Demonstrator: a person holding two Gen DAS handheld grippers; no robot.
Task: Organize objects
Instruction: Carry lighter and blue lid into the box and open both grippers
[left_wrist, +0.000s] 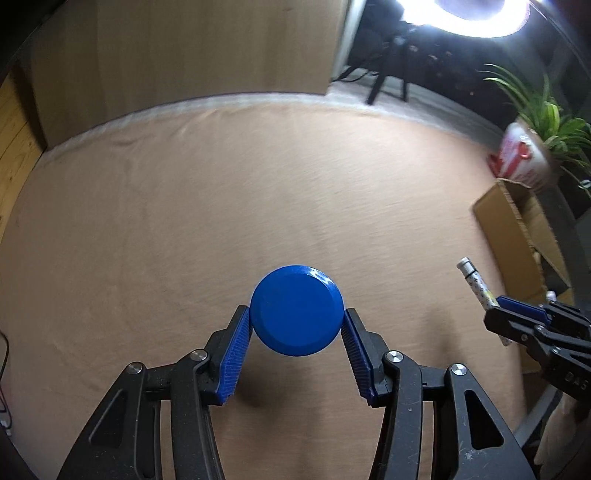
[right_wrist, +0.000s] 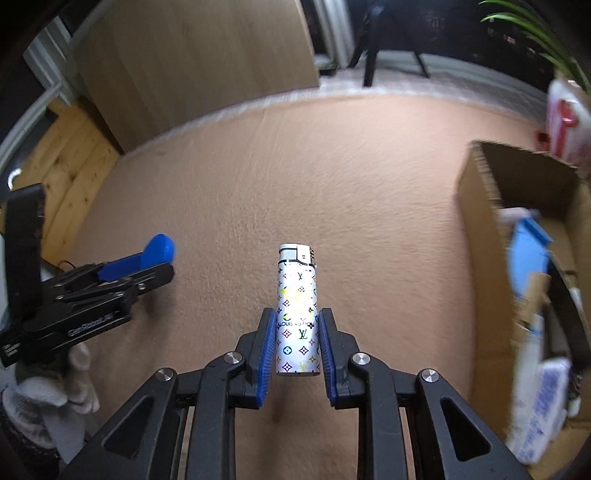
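A round blue lid (left_wrist: 297, 311) is clamped edge-on between the ribbed blue pads of the left claw (left_wrist: 297, 325) and is carried clear of the surface below. A white lighter (right_wrist: 298, 314) printed with a coloured monogram is gripped upright in the right claw (right_wrist: 298, 334), its metal head pointing away from the wrist. Beneath both claws a peach-coloured cloth (left_wrist: 184, 206) is spread over the counter, with nothing else seen lying on it. At the right edge an open cardboard box (right_wrist: 480, 229) is set, in which a light blue item (right_wrist: 528, 254) and other blurred packets are already stowed. Beyond it a potted plant (left_wrist: 543, 118) is seen. The carrying step is judged to be in hand: both things are lifted. Next, each claw would need to be brought over the box opening, lowered and opened.
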